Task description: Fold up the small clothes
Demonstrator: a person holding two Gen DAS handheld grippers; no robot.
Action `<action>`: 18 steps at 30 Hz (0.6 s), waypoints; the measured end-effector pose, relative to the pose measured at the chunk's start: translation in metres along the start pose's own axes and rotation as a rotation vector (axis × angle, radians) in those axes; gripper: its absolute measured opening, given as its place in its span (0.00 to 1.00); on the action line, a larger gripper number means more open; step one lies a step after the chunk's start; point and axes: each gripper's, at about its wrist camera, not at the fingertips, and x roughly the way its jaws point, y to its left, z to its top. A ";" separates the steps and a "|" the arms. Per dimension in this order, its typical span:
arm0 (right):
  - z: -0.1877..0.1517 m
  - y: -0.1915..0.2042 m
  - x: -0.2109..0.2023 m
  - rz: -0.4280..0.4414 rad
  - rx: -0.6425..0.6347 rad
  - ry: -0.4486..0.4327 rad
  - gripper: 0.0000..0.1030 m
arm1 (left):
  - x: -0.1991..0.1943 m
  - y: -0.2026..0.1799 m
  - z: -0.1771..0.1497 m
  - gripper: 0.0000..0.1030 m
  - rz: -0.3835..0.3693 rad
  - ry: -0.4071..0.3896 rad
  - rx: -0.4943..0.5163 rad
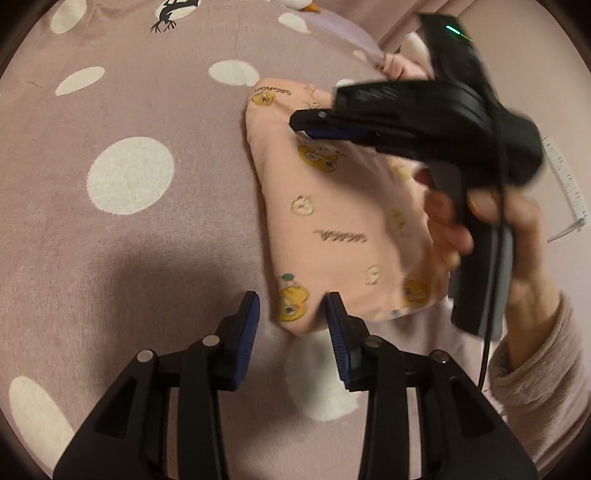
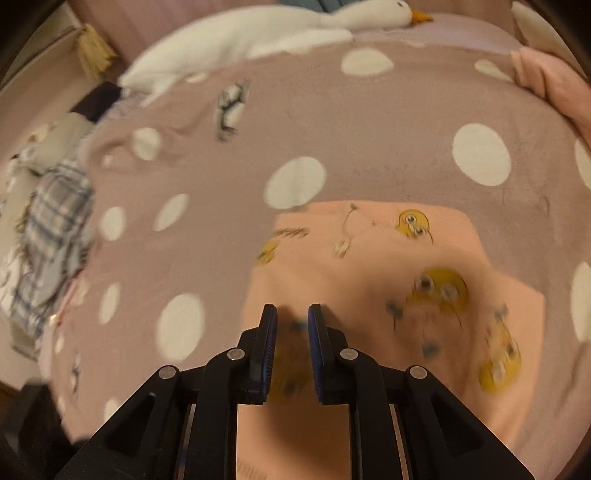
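A small pink garment (image 1: 332, 221) with yellow cartoon prints lies folded on the mauve polka-dot blanket (image 1: 129, 229). My left gripper (image 1: 291, 306) is open, its jaws either side of the garment's near corner, holding nothing. My right gripper (image 1: 306, 123) hovers over the garment's far end in the left wrist view. In the right wrist view the right gripper (image 2: 291, 314) has its jaws a narrow gap apart, empty, just above the garment (image 2: 369, 266).
A white plush goose (image 2: 258, 33) lies along the far edge of the blanket (image 2: 369, 122). A plaid cloth (image 2: 55, 236) hangs at the left edge. Another pink cloth (image 2: 554, 85) sits at the far right.
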 end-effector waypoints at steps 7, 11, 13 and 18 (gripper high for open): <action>0.011 -0.029 0.030 0.008 0.142 0.042 0.10 | 0.009 -0.008 0.006 0.39 0.043 0.007 0.016; 0.001 -0.036 0.010 0.065 0.181 0.011 0.11 | 0.012 -0.015 0.005 0.39 0.072 0.003 0.043; -0.009 -0.034 -0.004 0.063 0.141 -0.008 0.13 | 0.013 -0.019 0.005 0.39 0.083 0.003 0.051; -0.046 -0.029 -0.049 -0.023 -0.027 -0.089 0.13 | 0.018 -0.027 0.007 0.39 0.103 0.003 0.062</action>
